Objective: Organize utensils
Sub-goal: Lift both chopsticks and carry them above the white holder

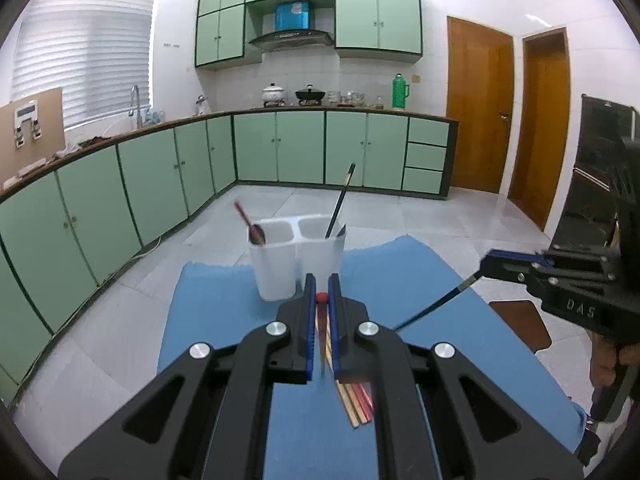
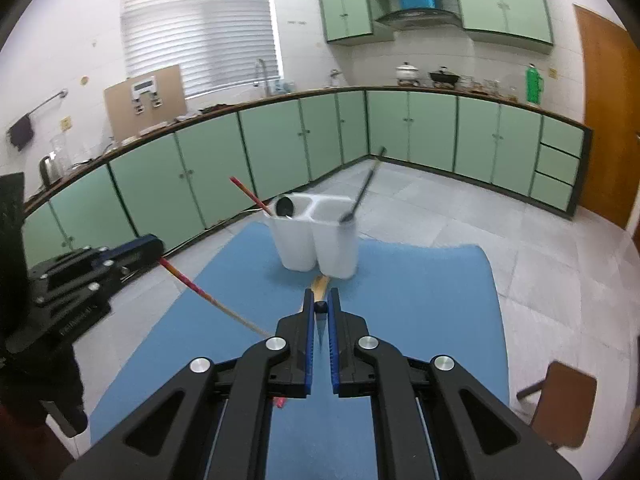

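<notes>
1. The left tool (image 1: 322,294) has its blue fingers pressed together on a red-tipped chopstick (image 2: 188,282). In the right wrist view this stick runs red to pale wood and slants out from the tool over the near left part of the mat.
2. The right tool (image 2: 320,306) is pinched shut on a black chopstick (image 1: 436,305). In the left wrist view it angles down and left from the tool toward the mat.
3. A white two-cup holder (image 1: 298,258) stands at the far end of the blue mat (image 1: 224,320), directly ahead of both tools. Its left cup holds a spoon with a red handle (image 1: 250,222); its right cup holds a black stick (image 1: 340,200) leaning up and away.
4. More chopsticks (image 1: 356,404), wooden and red, lie loose on the mat under the left tool.
5. The mat covers the tabletop nearly to its edges; beyond the far edge lies open tiled floor.
6. Green cabinets (image 1: 160,184) run along the left and back walls, well apart from the mat.
7. A brown chair seat (image 2: 568,404) sits just off the right side.
</notes>
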The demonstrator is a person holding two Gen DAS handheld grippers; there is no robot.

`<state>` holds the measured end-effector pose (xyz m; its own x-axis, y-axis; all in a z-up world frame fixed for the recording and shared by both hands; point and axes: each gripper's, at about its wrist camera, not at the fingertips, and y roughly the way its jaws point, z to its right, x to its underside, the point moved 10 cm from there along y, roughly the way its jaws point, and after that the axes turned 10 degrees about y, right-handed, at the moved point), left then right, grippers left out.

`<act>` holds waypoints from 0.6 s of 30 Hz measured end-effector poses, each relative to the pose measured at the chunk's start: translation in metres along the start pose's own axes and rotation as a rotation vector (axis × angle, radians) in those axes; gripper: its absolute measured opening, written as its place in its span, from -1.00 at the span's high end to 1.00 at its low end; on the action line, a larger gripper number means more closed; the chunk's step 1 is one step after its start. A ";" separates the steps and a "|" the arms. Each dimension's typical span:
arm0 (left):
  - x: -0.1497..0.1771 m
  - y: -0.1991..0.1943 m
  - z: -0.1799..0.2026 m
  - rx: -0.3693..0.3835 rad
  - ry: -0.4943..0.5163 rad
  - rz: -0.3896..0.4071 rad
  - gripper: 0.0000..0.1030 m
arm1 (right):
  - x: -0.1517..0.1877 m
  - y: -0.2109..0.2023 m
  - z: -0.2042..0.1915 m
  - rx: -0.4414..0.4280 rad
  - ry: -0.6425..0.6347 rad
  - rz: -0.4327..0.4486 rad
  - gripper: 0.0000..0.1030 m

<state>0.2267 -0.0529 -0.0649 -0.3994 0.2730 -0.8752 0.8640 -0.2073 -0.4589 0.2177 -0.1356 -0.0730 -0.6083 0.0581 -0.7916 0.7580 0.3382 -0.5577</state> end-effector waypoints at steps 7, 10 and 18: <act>-0.021 -0.001 -0.002 0.042 -0.005 0.027 0.90 | -0.038 0.005 -0.022 -0.041 -0.076 -0.027 0.88; -0.032 -0.004 -0.007 0.048 0.000 0.048 0.90 | -0.056 0.003 -0.028 -0.061 -0.096 -0.016 0.88; -0.095 -0.008 -0.021 0.025 0.039 0.154 0.90 | -0.130 -0.007 -0.043 -0.082 -0.125 0.096 0.88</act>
<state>0.2646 -0.0575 0.0251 -0.2499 0.2727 -0.9291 0.9059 -0.2728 -0.3238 0.2813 -0.1052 0.0442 -0.4965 -0.0218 -0.8678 0.7862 0.4126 -0.4601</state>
